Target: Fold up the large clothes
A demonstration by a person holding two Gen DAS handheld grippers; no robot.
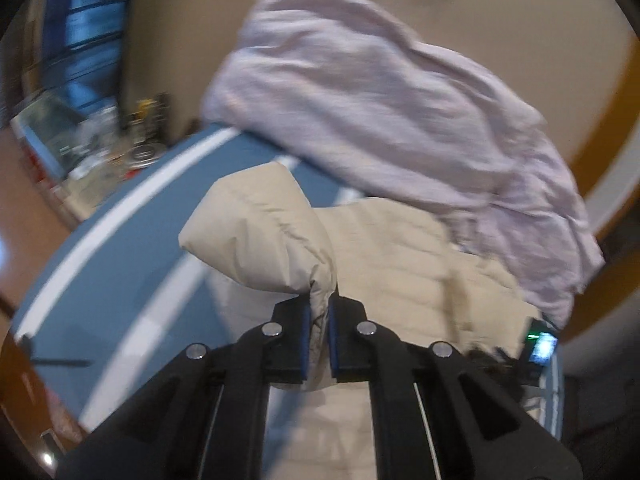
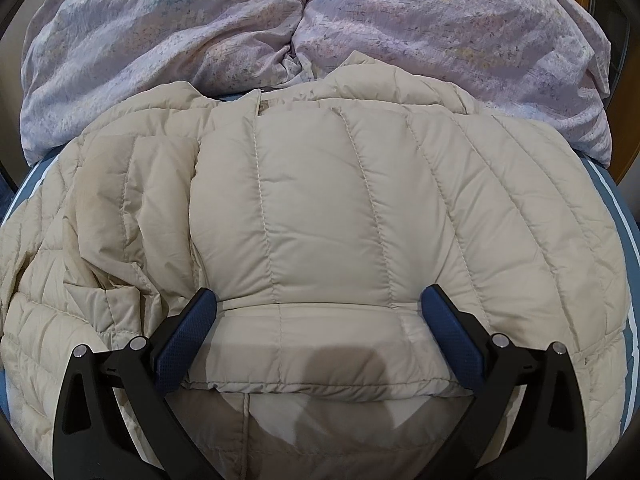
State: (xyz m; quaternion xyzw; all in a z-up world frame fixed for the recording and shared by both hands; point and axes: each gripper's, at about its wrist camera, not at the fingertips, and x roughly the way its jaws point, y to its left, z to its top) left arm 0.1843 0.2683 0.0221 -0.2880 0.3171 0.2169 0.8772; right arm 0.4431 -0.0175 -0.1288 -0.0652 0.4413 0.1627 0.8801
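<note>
Left gripper [image 1: 319,312] clamped on a jacket [image 2: 320,216] fold; right gripper [image 2: 319,304] spread wide over it.

Left jaws pinch a lifted puffy fold, bulging up and left; the right fingers [image 2: 186,336] straddle the near folded hem, resting on the fabric; the cream quilted jacket lies on the blue sheet [image 1: 132,248], seams running near to far, collar far; a lilac duvet [image 2: 440,32] is heaped beyond, touching it.
</note>
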